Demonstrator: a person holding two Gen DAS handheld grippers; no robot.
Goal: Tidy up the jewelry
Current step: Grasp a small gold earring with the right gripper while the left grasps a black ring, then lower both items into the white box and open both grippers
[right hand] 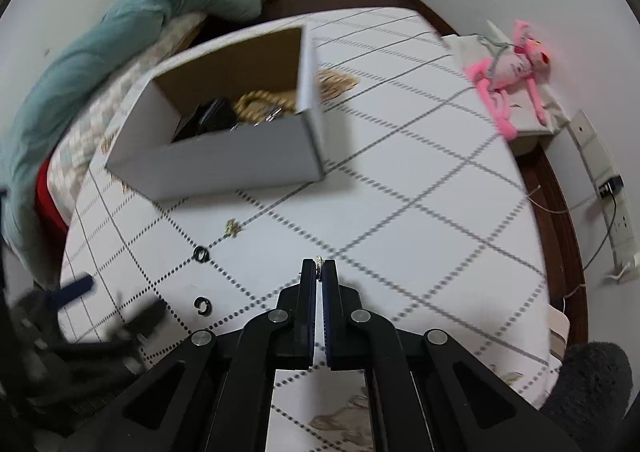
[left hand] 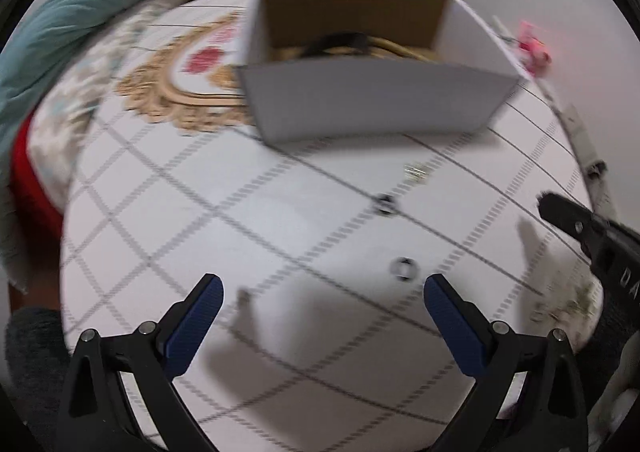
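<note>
A white cardboard box (left hand: 372,104) (right hand: 224,160) stands on the checked bedcover, holding dark and gold jewelry (right hand: 256,108). On the cover in front of it lie a small gold piece (left hand: 415,171) (right hand: 233,228) and two dark rings (left hand: 385,205) (left hand: 404,269), which also show in the right wrist view (right hand: 201,254) (right hand: 203,306). My left gripper (left hand: 322,298) is open and empty above the cover, near the closest ring. My right gripper (right hand: 319,266) is shut on a small gold ring (right hand: 319,260) at its tips, held above the cover right of the box.
A teal blanket (right hand: 120,40) lies bunched at the bed's far left. A pink plush toy (right hand: 508,72) sits on a side table at the right, near a wall power strip (right hand: 600,172). A gold chain (right hand: 336,82) lies behind the box.
</note>
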